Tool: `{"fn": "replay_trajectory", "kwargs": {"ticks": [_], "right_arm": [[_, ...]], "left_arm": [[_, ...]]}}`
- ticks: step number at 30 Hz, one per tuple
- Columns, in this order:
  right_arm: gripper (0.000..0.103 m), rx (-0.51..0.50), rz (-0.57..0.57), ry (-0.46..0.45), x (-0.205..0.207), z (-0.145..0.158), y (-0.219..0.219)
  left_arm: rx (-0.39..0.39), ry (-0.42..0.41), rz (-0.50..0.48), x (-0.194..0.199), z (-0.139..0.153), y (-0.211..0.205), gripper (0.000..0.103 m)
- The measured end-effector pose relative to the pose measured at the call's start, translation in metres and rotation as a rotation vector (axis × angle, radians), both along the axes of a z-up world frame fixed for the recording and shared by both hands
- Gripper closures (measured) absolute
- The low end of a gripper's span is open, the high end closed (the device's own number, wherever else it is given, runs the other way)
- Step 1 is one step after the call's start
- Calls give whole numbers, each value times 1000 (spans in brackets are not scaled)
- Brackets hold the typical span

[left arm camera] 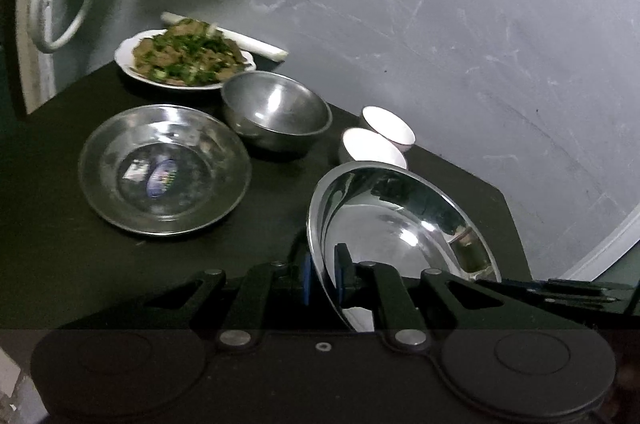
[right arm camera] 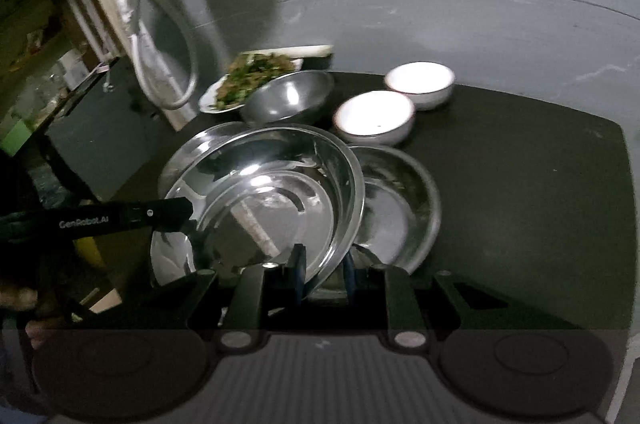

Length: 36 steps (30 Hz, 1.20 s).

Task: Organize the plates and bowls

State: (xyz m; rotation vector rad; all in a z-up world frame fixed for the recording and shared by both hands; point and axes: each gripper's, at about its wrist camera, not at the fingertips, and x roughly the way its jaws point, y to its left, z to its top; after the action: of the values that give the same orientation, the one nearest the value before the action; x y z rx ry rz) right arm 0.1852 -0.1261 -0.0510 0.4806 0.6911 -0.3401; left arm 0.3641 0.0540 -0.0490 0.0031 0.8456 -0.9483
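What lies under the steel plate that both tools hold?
Another steel plate lies on the dark table, its right part showing. The held plate covers its left part and whatever is beneath.

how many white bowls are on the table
2. One white bowl sits near the far edge of the table; the other is just in front of it. Both are right of the steel bowl. The lifted steel plate may hide more.

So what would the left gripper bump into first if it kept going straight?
Probably the nearer white bowl. The left gripper carries the steel plate, whose far rim looks likely to reach it first; depth is hard to judge.
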Motion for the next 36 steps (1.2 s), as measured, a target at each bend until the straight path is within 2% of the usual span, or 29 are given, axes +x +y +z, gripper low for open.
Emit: {"fn": "replay_trajectory", "kwargs": {"ticks": [12, 23, 32, 36], "right_arm": [[80, 1, -2, 56, 14, -13, -34], [80, -7, 9, 95, 23, -20, -39], [79, -66, 22, 127, 32, -19, -36], [75, -114, 31, 145, 34, -19, -30]], "left_arm": [[68, -17, 7, 6, -17, -33, 89], [143, -85, 2, 0, -25, -46, 88], [181, -85, -9, 0, -32, -54, 87], [192, -81, -14, 0, -34, -56, 87]]}}
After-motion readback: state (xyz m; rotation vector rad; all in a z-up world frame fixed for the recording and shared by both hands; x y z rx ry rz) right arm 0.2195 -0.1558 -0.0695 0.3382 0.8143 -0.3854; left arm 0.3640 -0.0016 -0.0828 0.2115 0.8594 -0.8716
